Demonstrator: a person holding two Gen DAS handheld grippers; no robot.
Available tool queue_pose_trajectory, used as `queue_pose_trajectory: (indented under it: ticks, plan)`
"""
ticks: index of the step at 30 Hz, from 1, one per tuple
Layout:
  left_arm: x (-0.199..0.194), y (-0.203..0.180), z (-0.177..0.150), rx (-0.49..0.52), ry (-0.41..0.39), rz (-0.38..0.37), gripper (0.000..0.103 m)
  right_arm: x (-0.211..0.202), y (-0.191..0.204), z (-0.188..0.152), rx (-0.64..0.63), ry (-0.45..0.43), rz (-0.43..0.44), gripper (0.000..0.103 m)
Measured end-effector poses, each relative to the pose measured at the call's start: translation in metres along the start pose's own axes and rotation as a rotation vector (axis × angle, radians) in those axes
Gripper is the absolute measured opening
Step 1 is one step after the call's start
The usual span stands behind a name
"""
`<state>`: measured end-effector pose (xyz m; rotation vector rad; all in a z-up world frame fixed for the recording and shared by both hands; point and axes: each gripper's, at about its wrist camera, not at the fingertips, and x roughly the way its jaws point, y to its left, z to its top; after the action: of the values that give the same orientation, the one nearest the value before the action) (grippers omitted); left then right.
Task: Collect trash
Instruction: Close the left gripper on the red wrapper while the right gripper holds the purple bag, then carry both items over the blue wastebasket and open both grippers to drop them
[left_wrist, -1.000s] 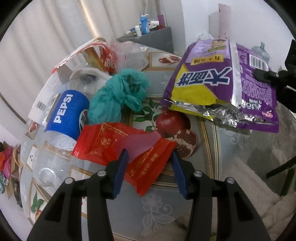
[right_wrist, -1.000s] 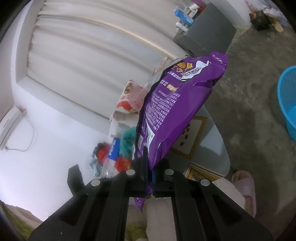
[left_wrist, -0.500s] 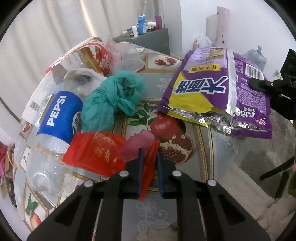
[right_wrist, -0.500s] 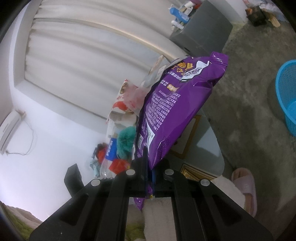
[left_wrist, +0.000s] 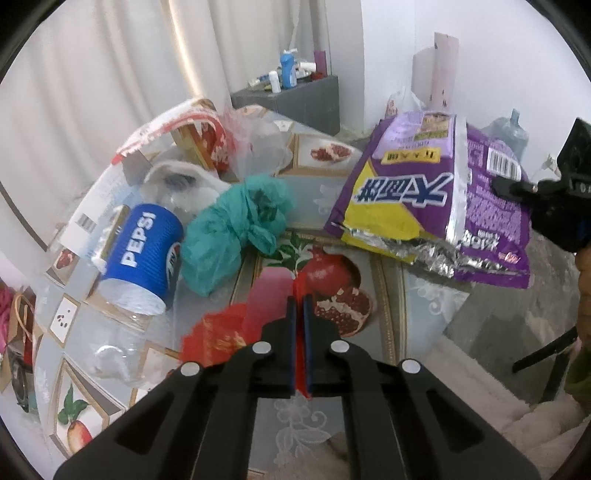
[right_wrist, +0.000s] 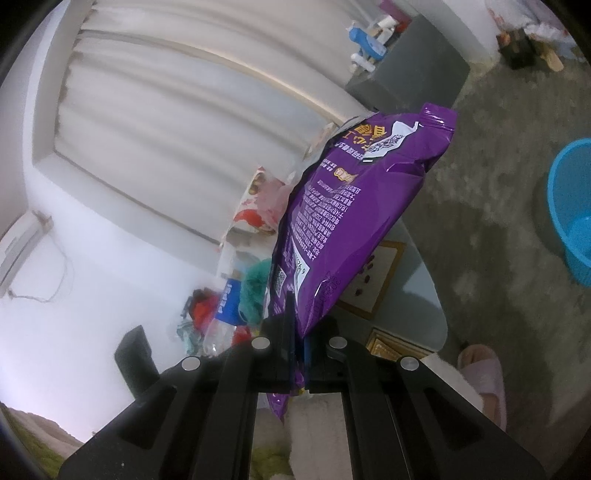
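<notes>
Trash strewn over table with fruit-print cover, filling left and centre of left wrist view. Left gripper at bottom centre, jaws pinched tight on red wrapper, thin red edge showing between blue pads, rest of wrapper spread to lower left on tabletop, pink piece just above fingertips. Teal bag crumpled at centre, touching Pepsi bottle lying on its side at left. Torn white-and-red packaging and clear plastic heaped behind, upper centre. Purple bag held up at right of frame, clear of tabletop, torn silver edge hanging at its lower side, right gripper clamped on its right edge. Right wrist view: same purple bag rising from bottom centre toward upper right, lower corner squeezed between closed jaws of right gripper. Blue tub on floor at right edge, pink slipper at lower right. Grey cabinet with small bottles at top centre of left view, beside white curtain.
</notes>
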<state>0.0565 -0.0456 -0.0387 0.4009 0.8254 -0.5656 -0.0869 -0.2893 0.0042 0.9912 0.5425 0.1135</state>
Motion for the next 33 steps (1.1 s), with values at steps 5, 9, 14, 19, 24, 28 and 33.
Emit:
queue_pose_trajectory:
  ticks: [5,9,14,19,24,28,33]
  plan:
    - [-0.019,-0.001,0.006,-0.016,-0.042,-0.017,0.002,-0.013,0.01,-0.001,-0.043,-0.038,-0.023,0.002]
    - [-0.037,-0.009,0.012,-0.002,-0.078,-0.024,0.002,-0.022,0.014,-0.002,-0.068,-0.068,-0.045,0.002]
    - [-0.054,-0.021,0.023,0.009,-0.123,-0.047,0.002,-0.038,0.021,-0.001,-0.121,-0.119,-0.096,0.002]
    - [-0.064,-0.042,0.039,0.042,-0.159,-0.083,0.002,-0.052,0.028,0.0,-0.178,-0.166,-0.16,0.002]
    - [-0.063,-0.068,0.063,0.094,-0.189,-0.13,0.002,-0.067,0.027,0.002,-0.223,-0.226,-0.25,0.002]
    - [-0.056,-0.097,0.099,0.145,-0.22,-0.207,0.002,-0.085,0.019,0.01,-0.223,-0.291,-0.319,0.002]
    - [-0.033,-0.129,0.149,0.167,-0.226,-0.347,0.002,-0.11,-0.005,0.027,-0.186,-0.379,-0.451,0.002]
